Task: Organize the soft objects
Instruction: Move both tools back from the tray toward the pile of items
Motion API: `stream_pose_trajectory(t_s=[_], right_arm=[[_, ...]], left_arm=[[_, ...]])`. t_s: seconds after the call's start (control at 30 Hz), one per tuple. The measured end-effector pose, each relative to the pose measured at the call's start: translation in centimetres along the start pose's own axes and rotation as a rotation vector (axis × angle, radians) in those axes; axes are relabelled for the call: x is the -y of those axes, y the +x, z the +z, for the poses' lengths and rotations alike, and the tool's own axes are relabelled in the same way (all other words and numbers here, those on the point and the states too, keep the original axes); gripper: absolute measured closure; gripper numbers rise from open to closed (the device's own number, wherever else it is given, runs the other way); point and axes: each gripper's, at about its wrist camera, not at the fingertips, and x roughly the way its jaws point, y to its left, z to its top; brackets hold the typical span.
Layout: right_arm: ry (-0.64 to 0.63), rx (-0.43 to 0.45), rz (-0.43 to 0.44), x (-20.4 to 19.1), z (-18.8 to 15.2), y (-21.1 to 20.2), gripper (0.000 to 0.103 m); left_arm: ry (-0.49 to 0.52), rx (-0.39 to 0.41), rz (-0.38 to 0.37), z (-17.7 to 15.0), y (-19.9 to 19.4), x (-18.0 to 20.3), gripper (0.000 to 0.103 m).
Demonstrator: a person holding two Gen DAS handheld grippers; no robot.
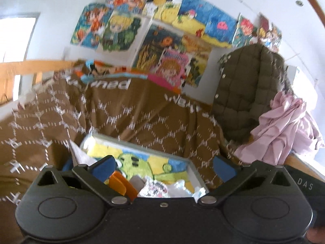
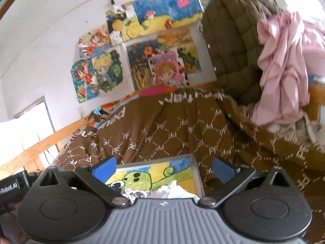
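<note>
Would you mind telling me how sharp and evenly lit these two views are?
Left wrist view: motion blur smears the brown blanket pattern; the window at left is blown out. Right wrist view: somewhat sharper, the blanket's PF letters readable, pink cloth blurred; fisheye bends both.

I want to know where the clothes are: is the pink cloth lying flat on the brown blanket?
No, the pink cloth hangs bunched up beside the green jacket, above the brown blanket.

Brown blanket (image 2: 172, 126) and tray (image 2: 198, 174) cover the bed (image 1: 30, 66).
</note>
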Motion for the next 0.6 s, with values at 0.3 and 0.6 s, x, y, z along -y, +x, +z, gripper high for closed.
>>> stream_pose_trajectory(t_s=[0.3,0.6], right_arm=[[-0.055,0.079,-0.010,-1.4,-0.3,-5.9,0.000],[-0.112,0.089,-0.014,-2.4,-1.8,-10.4,0.000]], left_arm=[[0.022,0.079,-0.002,0.4,-5.0,1.7,0.001],[0.044,0.080,0.022,-1.4,-9.3,2.3,0.001]])
